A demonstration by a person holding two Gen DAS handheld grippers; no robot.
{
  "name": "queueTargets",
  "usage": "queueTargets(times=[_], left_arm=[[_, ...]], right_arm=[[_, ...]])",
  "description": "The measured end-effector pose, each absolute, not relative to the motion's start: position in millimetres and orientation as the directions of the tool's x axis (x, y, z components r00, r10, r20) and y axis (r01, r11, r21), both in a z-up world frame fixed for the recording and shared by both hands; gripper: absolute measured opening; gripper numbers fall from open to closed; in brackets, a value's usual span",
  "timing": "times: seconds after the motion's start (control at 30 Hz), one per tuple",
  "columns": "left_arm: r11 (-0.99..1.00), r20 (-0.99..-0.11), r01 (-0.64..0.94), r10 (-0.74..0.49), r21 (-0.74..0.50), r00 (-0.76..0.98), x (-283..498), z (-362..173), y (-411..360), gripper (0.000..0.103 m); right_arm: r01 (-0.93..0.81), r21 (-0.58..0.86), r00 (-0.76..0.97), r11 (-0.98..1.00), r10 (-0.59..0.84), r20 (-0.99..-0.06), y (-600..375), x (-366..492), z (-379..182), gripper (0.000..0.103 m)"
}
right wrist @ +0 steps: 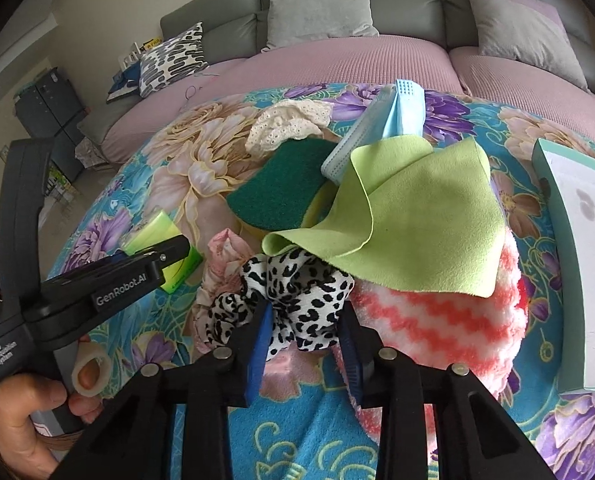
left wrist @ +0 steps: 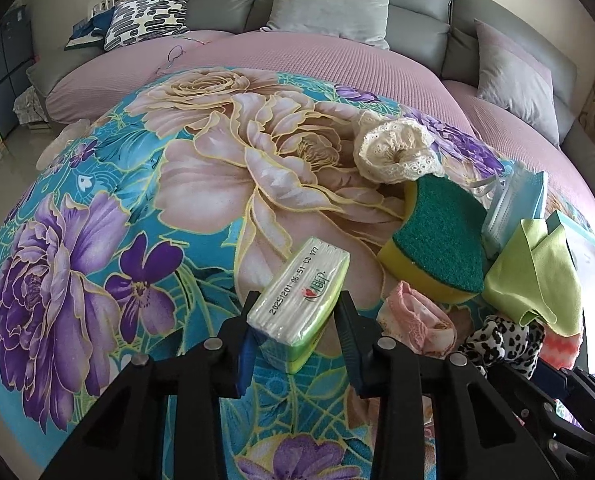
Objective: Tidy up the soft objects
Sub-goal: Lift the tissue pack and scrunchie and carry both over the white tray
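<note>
At the left of the heap, on the flowered turquoise cloth that covers the worktop, the left tongs pinch a small green-and-white plastic-wrapped pack of paper tissues across its near end, one blue pad on either long face. The pack looks light and a little springy; its film is likely slippery, so a grip across the broad faces, as here, should serve better than one on the rounded edges.

Next to the right lies a crumpled pink lace-edged cloth, limp, best taken by a bunched fold. Behind it sits a yellow sponge with a dark green scouring face, light and squashy; it should take a squeeze across its sides. Beyond that is a cream eyelet-lace scrunchie.

Further right, the right tongs are closed on a black-and-white leopard-print fabric scrunchie, whose gathered cloth bulges between the pads. It is soft and weightless, and any thick part of the ring should hold. Partly over it lies a lime-green microfibre cloth, floppy and apt to trail, over a fluffy coral-and-white zigzag towel, bulky but yielding. A folded pale blue face mask rests behind them, touching the green cloth. At far right stands a teal-rimmed white tray, stiff, probably where things go.
</note>
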State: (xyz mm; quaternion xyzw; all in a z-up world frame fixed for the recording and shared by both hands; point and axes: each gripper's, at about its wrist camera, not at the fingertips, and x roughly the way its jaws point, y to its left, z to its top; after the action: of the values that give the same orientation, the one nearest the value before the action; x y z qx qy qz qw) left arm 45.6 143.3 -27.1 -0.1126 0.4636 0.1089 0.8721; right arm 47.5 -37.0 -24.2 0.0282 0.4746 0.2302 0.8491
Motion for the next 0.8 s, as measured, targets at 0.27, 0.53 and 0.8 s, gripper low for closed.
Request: queueTargets(times=[0.27, 0.53, 0.8], left_arm=[[0.946, -0.825, -0.312, 0.107, -0.087, 0.555, 42, -22, 145, 0.034], [0.943, -0.793, -0.321, 0.127, -0.089, 0.595, 35, -7, 145, 0.032], [0.943, -0.751, -0.322, 0.152, -0.084, 0.642, 24, 16, 140, 0.031]], right_arm=[[-0.393, 0.281, 0.461, 0.876, 0.452, -0.764, -39, 43, -15, 0.017], [-0.427, 0.31, 0.476, 0.849, 0.502, -0.722, -41, 33, 4, 0.016], [-0.446, 0.32, 0.521, 0.836, 0.533, -0.666, -51, 21, 31, 0.016]])
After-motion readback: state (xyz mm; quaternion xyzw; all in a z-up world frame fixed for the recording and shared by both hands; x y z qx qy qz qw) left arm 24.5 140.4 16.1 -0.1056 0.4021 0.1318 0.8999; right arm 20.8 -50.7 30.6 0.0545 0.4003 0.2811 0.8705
